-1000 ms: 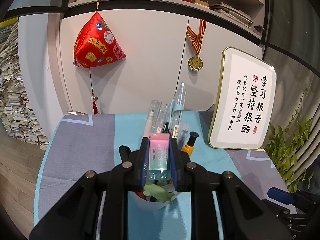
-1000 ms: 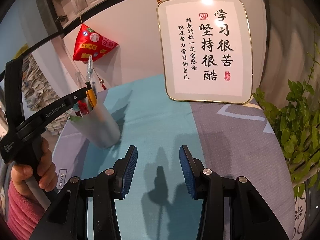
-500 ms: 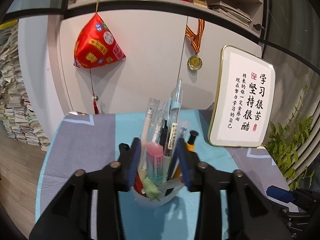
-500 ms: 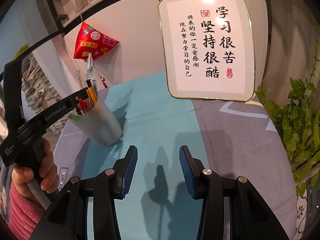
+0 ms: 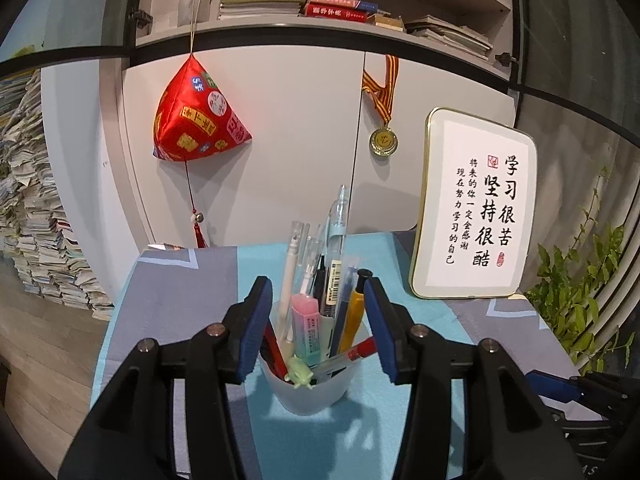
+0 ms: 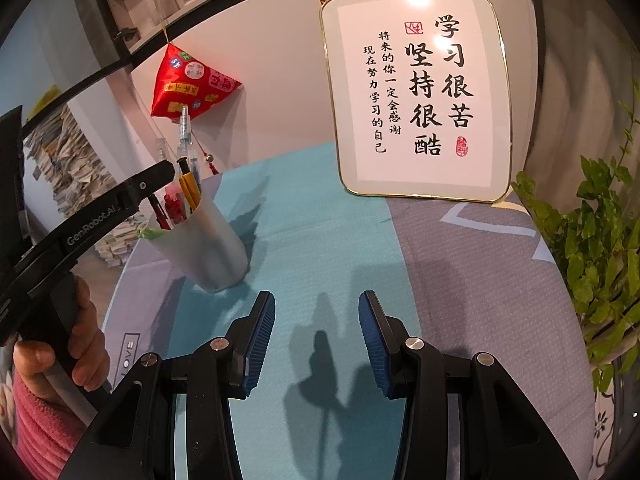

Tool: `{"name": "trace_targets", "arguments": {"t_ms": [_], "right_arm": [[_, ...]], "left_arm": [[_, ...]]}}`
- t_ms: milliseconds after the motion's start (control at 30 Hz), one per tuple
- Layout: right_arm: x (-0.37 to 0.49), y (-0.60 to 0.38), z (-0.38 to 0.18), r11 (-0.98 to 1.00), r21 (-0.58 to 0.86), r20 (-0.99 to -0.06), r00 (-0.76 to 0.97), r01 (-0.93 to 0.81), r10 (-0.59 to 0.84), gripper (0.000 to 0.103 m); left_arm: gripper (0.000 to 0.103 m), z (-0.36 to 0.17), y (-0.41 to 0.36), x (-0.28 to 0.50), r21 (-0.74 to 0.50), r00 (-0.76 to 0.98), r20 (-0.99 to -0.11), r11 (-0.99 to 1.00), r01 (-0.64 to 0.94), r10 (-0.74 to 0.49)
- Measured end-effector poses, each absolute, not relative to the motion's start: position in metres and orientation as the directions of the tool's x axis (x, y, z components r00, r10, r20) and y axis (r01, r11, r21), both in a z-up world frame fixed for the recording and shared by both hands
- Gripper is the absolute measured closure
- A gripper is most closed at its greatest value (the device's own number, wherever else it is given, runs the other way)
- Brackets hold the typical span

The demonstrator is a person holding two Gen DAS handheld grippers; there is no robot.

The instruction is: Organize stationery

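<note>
Eraser [image 5: 306, 328], pink and mint, stands in the pen cup [image 5: 308, 390] among pens on the tablecloth [image 5: 180, 300], framed between the opening, untouching pads of the left gripper [image 5: 316, 328]. Right gripper [image 6: 316, 336] hovers apart, empty, beside the cup.

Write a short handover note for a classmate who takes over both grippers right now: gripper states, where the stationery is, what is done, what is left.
Left gripper: jaws opening, either side of the pen cup, gripping nothing.
Right gripper: open, empty, over the bare tablecloth.
Pink eraser stands in the cup among the pens.
Done: eraser and pens are in the cup.
Left: no loose stationery shows on the cloth; probably just draw the left gripper back.
</note>
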State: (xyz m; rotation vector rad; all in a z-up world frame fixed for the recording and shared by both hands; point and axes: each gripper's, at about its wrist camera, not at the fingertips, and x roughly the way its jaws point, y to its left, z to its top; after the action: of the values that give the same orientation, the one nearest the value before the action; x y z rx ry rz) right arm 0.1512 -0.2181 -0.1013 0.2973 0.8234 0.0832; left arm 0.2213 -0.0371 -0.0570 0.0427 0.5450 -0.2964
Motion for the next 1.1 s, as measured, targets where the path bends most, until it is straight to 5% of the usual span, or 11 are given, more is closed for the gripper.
{"name": "trace_targets", "arguments": {"t_ms": [533,633,900,1100], "right_arm": [[0.141,-0.21,-0.09,0.956,0.292,-0.702,0.686,0.032,0.192,0.059],[0.134,-0.205,-0.081,0.96,0.28,-0.693,0.695,0.017,0.19,0.059],[0.102,-0.2,-0.048,0.966,0.259,-0.65,0.741,0.009,0.167,0.059],[0.061,-0.191,-0.016,0.974,0.225,-0.6,0.786,-0.008,0.145,0.059]], "left_arm": [[0.05,-0.062,-0.02,0.165,-0.024,0.801,-0.537,0.953,0.301,-0.266],[0.036,-0.053,-0.018,0.15,-0.029,0.809,-0.533,0.96,0.277,-0.249],[0.026,-0.022,-0.019,0.099,0.003,0.84,-0.489,0.963,0.269,-0.233],[0.005,0.0,-0.016,0.055,0.039,0.888,-0.412,0.97,0.241,-0.204]]}}
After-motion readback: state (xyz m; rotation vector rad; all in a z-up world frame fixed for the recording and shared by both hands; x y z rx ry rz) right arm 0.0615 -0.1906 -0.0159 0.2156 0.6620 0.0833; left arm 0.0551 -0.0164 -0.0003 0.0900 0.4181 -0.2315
